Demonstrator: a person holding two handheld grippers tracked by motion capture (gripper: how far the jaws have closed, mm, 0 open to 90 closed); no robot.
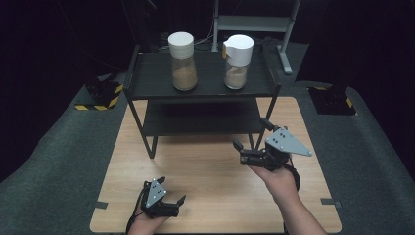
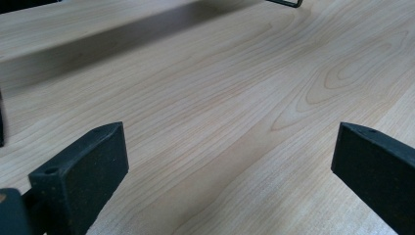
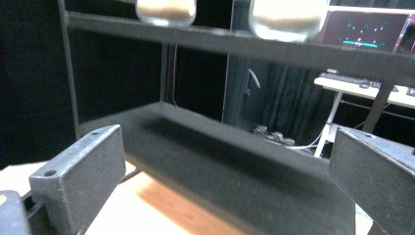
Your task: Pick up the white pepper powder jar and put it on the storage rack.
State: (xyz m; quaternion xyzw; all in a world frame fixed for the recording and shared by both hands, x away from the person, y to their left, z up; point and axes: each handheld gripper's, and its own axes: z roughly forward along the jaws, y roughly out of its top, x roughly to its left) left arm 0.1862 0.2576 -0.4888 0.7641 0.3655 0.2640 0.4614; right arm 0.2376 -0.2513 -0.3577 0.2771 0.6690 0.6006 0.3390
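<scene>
Both my grippers gape wide, holding nothing.
My left gripper [image 1: 172, 202] sits near over the pale wooden table [image 1: 210, 166]; my right gripper [image 1: 250, 134] faces the black two-tier metal shelf [image 1: 205, 83] bearing two white-lidded glass jars [image 1: 183, 61], seemingly of brown powder.

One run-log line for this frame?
left gripper: open, low over table | right gripper: open, facing shelf | two jars on top shelf, untouched
</scene>
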